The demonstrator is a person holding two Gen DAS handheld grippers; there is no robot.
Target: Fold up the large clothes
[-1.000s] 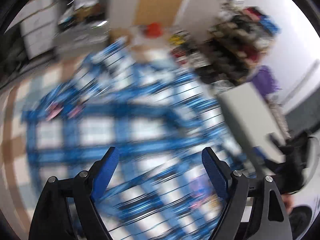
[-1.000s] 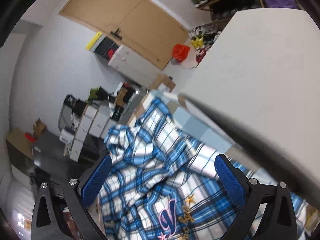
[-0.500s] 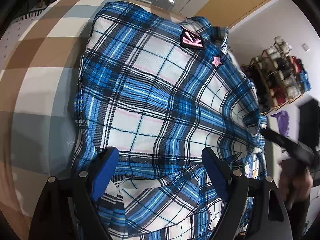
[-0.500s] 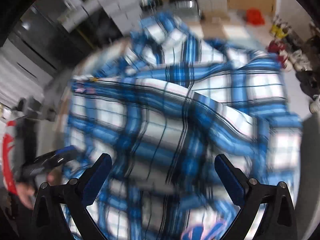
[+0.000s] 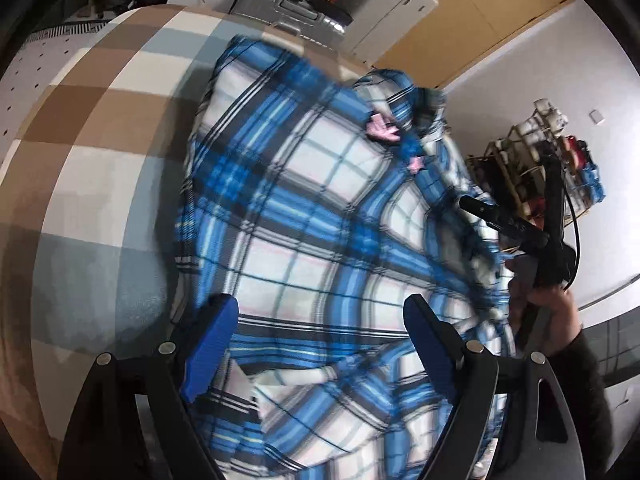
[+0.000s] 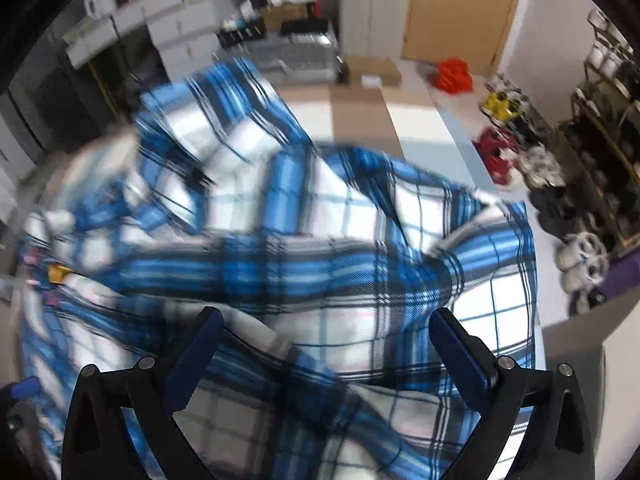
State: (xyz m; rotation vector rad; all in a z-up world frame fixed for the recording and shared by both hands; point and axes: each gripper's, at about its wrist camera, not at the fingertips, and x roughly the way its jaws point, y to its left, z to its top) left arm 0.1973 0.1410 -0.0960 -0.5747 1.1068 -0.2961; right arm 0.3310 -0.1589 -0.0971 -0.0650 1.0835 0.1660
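A large blue, white and black plaid shirt [image 5: 304, 216] lies spread and rumpled on a checked bedcover [image 5: 92, 152]; pink patches [image 5: 382, 130] show near its far end. My left gripper [image 5: 320, 320] hangs open above the shirt's near part, nothing between its blue pads. In the right wrist view the same shirt [image 6: 320, 240] fills the middle, blurred at the left. My right gripper [image 6: 326, 340] is open over a fold, its pads clear of the cloth. The right tool and the hand holding it [image 5: 548, 272] show at the shirt's right edge in the left wrist view.
White drawer units and a silver suitcase [image 5: 288, 12] stand beyond the bed. A wooden door [image 6: 456, 8], a red bag [image 6: 454, 74] and a shoe rack [image 6: 600, 152] with several shoes lie to the right. A grey surface [image 6: 576, 344] borders the bed at the right.
Both views have swung down from the room onto the shirt. The right gripper rolled and moved across the shirt; the left one dropped lower over its near part. Both stayed open.
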